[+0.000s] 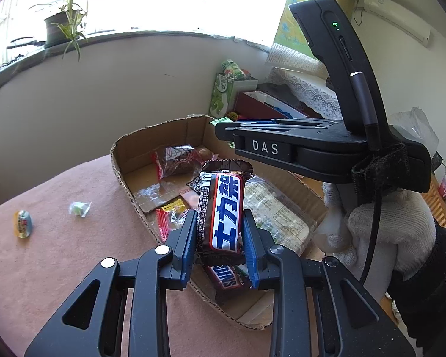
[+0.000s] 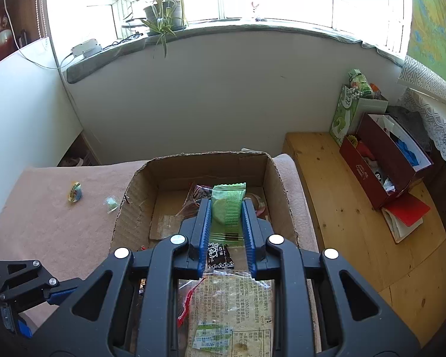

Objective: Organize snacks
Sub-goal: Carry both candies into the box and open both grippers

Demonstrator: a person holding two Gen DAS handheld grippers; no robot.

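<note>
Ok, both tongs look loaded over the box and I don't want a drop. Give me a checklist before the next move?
1. Left tongs gripping the Snickers bar: ok.
2. Right tongs gripping the green snack packet: ok.
3. Both snacks above the cardboard box: ok.
4. Bare box floor for landing: ok, far end.
5. Tongs apart from each other: ok.
6. Table cleared: not ok, jelly cup and small green candy remain.

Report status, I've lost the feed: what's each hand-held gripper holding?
Left hand-held gripper shut on Snickers bar. Right hand-held gripper shut on green packet. Both over cardboard box. Two candies still outside on cloth.
</note>
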